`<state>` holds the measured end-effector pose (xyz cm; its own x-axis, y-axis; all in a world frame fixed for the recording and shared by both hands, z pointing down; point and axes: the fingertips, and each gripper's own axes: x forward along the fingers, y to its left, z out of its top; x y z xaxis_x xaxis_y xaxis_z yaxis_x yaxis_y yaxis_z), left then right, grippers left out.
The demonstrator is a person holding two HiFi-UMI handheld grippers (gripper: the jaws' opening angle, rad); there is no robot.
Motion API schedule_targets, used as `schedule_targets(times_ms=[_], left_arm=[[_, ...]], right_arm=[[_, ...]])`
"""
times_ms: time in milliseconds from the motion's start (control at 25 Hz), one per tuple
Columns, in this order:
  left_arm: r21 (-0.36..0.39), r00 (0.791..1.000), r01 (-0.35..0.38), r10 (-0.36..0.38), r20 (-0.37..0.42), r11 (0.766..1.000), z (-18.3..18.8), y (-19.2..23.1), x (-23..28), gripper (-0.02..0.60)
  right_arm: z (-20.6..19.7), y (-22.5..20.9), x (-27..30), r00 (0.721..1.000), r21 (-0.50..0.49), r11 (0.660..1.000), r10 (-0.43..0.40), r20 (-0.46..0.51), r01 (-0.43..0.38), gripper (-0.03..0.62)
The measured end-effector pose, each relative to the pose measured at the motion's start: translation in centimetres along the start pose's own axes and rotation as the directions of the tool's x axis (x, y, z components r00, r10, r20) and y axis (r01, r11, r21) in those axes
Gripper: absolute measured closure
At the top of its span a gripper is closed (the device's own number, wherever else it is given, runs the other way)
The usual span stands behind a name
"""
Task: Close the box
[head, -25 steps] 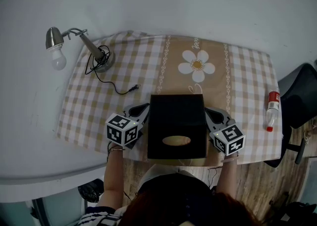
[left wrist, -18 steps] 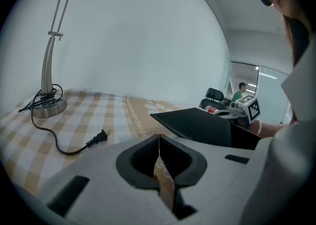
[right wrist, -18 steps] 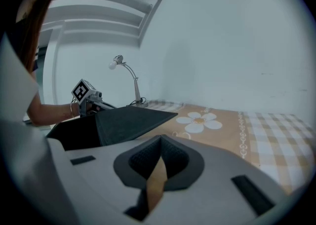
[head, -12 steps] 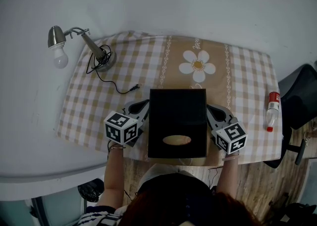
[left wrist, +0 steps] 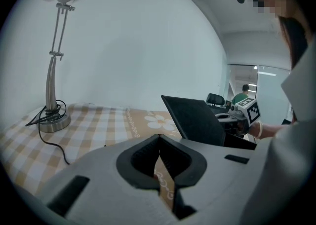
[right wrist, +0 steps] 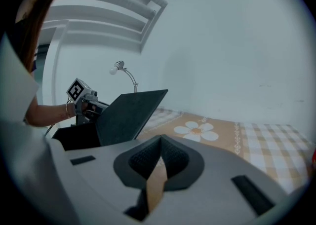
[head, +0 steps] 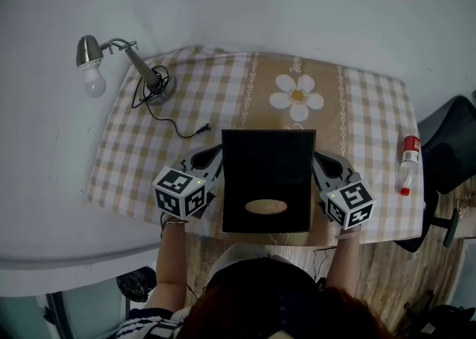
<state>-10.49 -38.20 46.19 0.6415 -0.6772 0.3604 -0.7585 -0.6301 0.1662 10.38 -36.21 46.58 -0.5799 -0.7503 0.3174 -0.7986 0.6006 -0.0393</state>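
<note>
A black box (head: 268, 181) sits at the table's near edge, with a tan oval on the black face turned to the head view. Its lid (left wrist: 195, 119) stands tilted steeply up, also seen as the lid (right wrist: 129, 113) from the other side. My left gripper (head: 212, 155) lies close along the box's left side and my right gripper (head: 321, 159) along its right side. Whether they touch the box is hidden. The left gripper (left wrist: 159, 140) and the right gripper (right wrist: 160, 142) both have jaws together with nothing between them.
A desk lamp (head: 126, 59) stands at the far left, its cable and plug (head: 201, 129) trailing toward the box. The checked tablecloth (head: 364, 107) has a daisy print (head: 297, 97). A red-capped bottle (head: 407, 163) lies at the right edge, beside a black chair (head: 450, 152).
The lid has swung from a low slant to a steep tilt. Both grippers have shifted slightly forward along the box's sides and stay shut.
</note>
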Motion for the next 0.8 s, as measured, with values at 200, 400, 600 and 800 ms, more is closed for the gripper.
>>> schedule_targets(times_ms=[200,400,600,800], left_arm=[[0.004,1.000,-0.021,0.021,0.024,1.000,0.6,-0.3,-0.7,0.555],[-0.009,0.998,-0.038,0.038,0.053,0.999,1.0,-0.7,-1.3,0.555],[-0.029,0.995,-0.050,0.052,0.084,0.998,1.2,-1.0,-1.8,0.555],[-0.031,0.993,-0.067,0.069,0.100,0.997,1.2,-1.4,-2.4,0.555]], right_arm=[[0.5,0.1,-0.5,1.000,-0.017,0.999,-0.031,0.000,0.031,0.577],[0.7,0.3,-1.1,0.998,-0.019,0.998,-0.067,0.006,0.067,0.577],[1.2,0.6,-1.6,0.996,-0.026,0.996,-0.090,0.018,0.091,0.577],[1.1,0.7,-2.1,0.993,-0.019,0.993,-0.119,0.023,0.120,0.577]])
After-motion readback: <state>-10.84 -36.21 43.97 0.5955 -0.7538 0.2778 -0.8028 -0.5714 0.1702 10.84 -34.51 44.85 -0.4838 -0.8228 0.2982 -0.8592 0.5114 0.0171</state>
